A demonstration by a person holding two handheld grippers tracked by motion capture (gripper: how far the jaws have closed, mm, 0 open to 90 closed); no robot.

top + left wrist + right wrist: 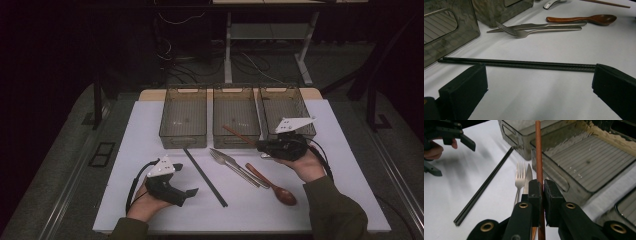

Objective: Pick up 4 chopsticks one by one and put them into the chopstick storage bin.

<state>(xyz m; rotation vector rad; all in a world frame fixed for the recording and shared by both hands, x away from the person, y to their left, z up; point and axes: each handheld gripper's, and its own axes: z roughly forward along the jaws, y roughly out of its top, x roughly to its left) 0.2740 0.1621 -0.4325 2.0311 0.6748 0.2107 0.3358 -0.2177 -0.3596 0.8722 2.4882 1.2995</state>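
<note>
Right gripper view: my right gripper has its jaws clamped tight on a brown wooden chopstick, which runs straight up between them.
Chopstick tip: it reaches out over the middle bin, above its near wall.
Left gripper: my left gripper stands spread wide, nothing between the jaws, just short of the black chopsticks.
Black chopsticks: the pair lies flat on the white table, side by side, one end close to the left bin.
Fork and knife: fork and knife lie together just in front of the middle bin, right of the black pair.
Wooden spoon: the wooden spoon sits just right of the knife, bowl toward me.
Bins: three smoky clear bins in a row, the right bin behind my right hand.
</note>
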